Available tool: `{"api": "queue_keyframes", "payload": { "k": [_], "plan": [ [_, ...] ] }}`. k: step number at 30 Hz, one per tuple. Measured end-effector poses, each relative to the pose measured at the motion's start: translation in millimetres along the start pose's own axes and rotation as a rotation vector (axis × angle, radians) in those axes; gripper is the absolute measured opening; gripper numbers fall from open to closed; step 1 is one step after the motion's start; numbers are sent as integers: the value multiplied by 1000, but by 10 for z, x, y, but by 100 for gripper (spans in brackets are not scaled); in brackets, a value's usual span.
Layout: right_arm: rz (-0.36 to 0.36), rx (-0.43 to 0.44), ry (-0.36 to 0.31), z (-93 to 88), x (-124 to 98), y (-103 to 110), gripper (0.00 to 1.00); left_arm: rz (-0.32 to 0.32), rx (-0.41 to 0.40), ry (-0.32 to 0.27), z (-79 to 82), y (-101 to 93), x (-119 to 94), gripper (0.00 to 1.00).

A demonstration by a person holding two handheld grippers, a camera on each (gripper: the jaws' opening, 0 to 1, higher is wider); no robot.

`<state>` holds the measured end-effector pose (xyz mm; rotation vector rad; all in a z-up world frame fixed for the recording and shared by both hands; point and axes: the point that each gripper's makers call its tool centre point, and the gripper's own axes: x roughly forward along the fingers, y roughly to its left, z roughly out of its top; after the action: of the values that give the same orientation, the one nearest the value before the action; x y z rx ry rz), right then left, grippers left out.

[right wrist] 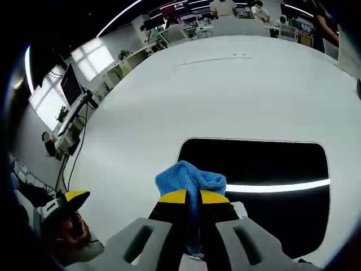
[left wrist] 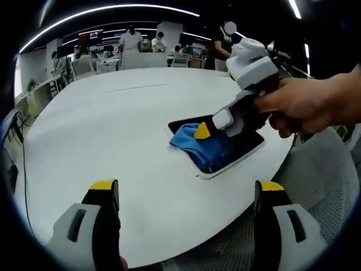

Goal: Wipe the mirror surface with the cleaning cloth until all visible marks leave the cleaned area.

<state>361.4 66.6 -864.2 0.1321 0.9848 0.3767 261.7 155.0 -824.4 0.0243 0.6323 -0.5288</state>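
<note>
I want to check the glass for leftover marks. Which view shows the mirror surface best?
The right gripper view: the mirror spreads wide and dark, with the blue cloth clamped in the right tool at its near edge. In the left gripper view the mirror is small and mostly covered by cloth and tool.

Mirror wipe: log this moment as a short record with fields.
surface: white table
mirror: lies flat on the table near its edge, dark, reflecting a ceiling light strip
cloth: blue, bunched on the mirror's end
right gripper: shut on the cloth, pressing it to the mirror, held by a hand
left gripper: open, above the table, holding nothing
background: people at desks
</note>
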Motion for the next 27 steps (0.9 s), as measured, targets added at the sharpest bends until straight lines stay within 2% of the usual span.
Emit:
{"api": "queue_keyframes", "payload": {
  "k": [3,4,9,13,20,24,27],
  "plan": [
    [11,37,8,64,41,-20,1,1,-7,8,-13,9,9,99],
    [14,52,10,86,53,-30,1,-7,7,28,-37,-17,13,99],
    [16,49,5,194,120,-75,1,-11,11,43,-67,-15,18,99],
    [13,17,-7,271,168,-84,1,-31,31,57,-87,-53,29,99],
    [20,-44,-27,391,236,-116,1,-73,15,49,-88,-107,17,99],
    [22,-39,-30,419,251,-117,1,-73,86,78,-133,-123,6,99],
    [14,-56,-26,430,259,-112,1,-72,99,100,-181,-128,-12,99]
  ]
}}
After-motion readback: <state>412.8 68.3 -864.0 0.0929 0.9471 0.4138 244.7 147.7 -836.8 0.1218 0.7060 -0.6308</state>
